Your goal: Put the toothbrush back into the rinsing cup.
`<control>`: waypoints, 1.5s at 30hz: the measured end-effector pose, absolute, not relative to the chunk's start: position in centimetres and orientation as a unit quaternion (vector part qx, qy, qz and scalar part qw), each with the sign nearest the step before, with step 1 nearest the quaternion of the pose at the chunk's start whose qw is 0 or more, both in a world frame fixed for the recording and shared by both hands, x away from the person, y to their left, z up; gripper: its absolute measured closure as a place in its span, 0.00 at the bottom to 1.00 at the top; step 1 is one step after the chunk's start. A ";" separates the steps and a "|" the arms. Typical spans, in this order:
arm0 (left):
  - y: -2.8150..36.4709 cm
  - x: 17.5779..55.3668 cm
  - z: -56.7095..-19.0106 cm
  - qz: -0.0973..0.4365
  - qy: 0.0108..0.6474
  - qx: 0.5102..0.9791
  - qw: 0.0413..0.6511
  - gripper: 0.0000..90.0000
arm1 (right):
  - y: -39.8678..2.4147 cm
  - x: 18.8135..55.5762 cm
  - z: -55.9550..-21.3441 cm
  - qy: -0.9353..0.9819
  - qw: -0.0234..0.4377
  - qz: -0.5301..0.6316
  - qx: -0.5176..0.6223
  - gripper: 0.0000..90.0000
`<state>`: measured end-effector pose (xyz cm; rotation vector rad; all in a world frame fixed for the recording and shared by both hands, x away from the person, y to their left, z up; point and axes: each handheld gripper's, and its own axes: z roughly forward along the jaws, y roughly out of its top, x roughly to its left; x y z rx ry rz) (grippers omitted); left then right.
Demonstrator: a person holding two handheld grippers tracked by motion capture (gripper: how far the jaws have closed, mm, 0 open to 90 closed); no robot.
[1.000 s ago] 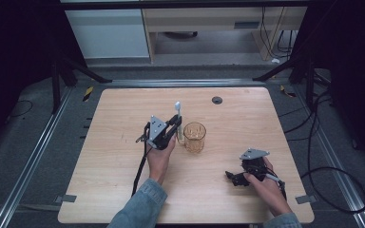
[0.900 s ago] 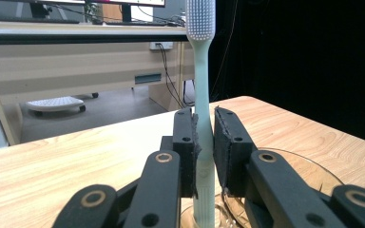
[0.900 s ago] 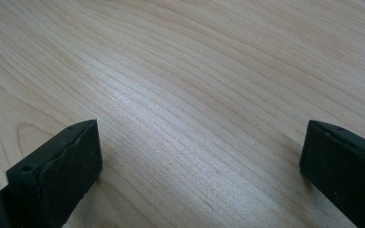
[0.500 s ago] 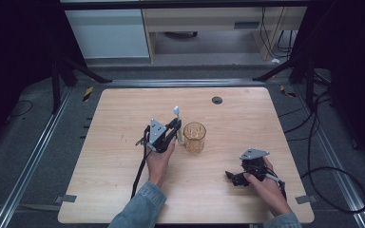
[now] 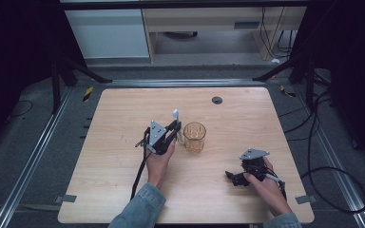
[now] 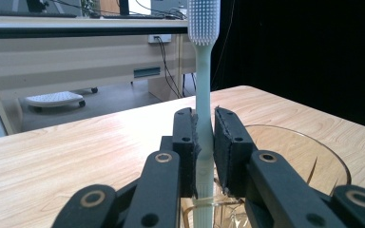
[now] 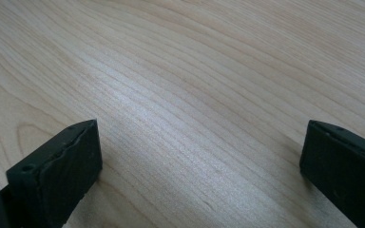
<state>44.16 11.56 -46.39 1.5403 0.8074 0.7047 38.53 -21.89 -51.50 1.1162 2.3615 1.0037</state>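
Pale-green silicone-bristled brush [image 6: 203, 95] stood clamped upright in left hand-held gripper [image 6: 204, 142], just above amber glass cup [image 5: 194, 137] on wooden bench [image 5: 123, 114]. Right hand-held gripper [image 7: 199, 161] rested unclenched. Risk: handle knocking rim, tipping cup.

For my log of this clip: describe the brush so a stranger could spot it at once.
Find the wooden table, then the amber glass cup near its middle. Just left of the cup, the left claw is shut on the brush: a pale, upright stick with a white bristled head.
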 end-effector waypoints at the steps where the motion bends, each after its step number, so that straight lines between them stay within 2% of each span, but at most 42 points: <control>1: 11.6 44.1 -46.5 0.303 0.347 0.663 0.590 0.88 | -21.9 38.5 -51.5 0.832 0.171 0.353 0.393 0.01; 38: 11.5 44.3 -46.9 0.293 0.355 0.673 0.579 0.87 | -21.9 38.5 -51.5 0.831 0.171 0.353 0.393 0.01; 45: 11.5 44.3 -47.0 0.289 0.360 0.674 0.577 0.84 | -21.9 38.5 -51.5 0.831 0.171 0.353 0.393 0.01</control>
